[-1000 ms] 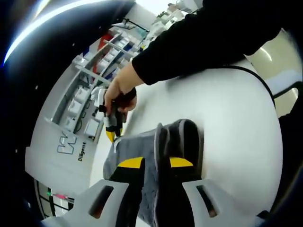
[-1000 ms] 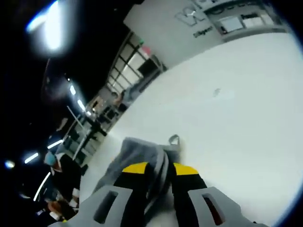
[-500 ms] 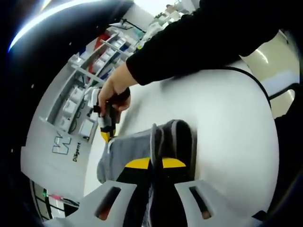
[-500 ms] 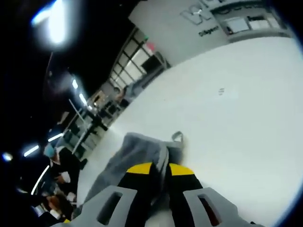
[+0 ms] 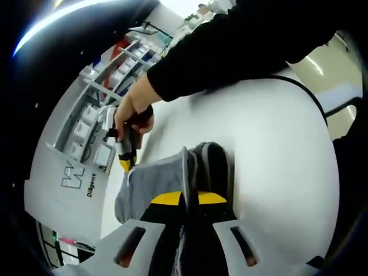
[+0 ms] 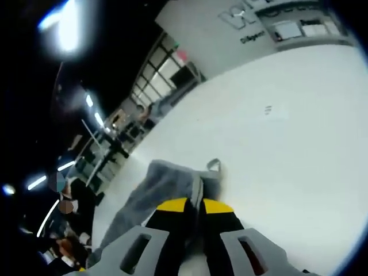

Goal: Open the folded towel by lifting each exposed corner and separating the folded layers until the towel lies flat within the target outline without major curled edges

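Both tongs are clamped on the grey towel (image 5: 155, 178): the left tongs (image 5: 187, 199) pinch an edge at 6 o'clock, and the right tongs (image 6: 197, 202) grip another edge beside the hanging loop (image 6: 214, 165). The towel hangs bunched above the white desk (image 6: 287, 149), so spreading it flat inside the outline looks largely undone.

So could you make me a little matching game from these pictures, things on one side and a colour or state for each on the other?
Things:
1. towel
2. table
3. sleeve
4. left gripper

Colours or states:
A. black, reaching across the table
B. shut on grey cloth
C. grey, bunched up, not yet flat
D. white, round-edged

Pairs: 1-C, 2-D, 3-A, 4-B
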`<state>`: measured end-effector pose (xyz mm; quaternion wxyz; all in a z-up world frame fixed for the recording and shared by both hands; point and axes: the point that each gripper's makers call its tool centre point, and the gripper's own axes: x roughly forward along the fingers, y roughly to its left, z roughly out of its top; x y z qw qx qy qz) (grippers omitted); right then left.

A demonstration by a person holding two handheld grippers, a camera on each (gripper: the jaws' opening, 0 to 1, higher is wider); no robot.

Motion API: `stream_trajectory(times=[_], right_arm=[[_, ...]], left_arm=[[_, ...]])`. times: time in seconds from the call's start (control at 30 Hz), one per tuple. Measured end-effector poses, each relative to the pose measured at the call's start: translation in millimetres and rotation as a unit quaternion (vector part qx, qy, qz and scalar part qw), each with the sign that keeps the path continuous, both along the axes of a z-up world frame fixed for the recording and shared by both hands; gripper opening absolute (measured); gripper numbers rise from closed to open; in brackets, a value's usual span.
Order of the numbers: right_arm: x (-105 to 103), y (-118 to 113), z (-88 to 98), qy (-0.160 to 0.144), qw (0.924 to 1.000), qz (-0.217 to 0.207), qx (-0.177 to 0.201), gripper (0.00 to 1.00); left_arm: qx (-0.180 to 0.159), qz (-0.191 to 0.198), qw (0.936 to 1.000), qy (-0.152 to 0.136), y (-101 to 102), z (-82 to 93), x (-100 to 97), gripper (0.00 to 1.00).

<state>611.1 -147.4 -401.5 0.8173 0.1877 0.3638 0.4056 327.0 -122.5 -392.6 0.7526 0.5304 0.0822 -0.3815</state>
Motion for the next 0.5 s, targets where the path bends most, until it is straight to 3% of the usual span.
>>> stream_trajectory(times=[0.1,0.27,0.33,0.4,0.5], right_arm=[[3.0,-0.4,1.8,-0.003,1.0,0.0,-0.001,0.03],[-1.7,2.1,5.6,-0.007,1.0,0.0,-0.001,0.03],[-3.6,3.1,6.0,-0.008,1.0,0.001,-0.002,0.03],[-4.4,3.9,5.8,-0.008,1.0,0.003,-0.002,0.02],[-3.5,3.3,5.9,-0.01,0.9999,0.003,-0.004,0.02]], left_arm=[[0.01,-0.005,0.9998,-0.016,-0.3,2.0,2.4,0.07],[0.018,-0.024,0.9992,-0.028,-10.1,1.3,1.6,0.17],[0.021,-0.028,0.9988,-0.034,-12.3,1.7,2.2,0.15],[0.024,-0.028,0.9988,-0.031,-14.0,1.1,2.7,0.06],[0.023,-0.026,0.9985,-0.041,-14.7,4.2,5.7,0.05]])
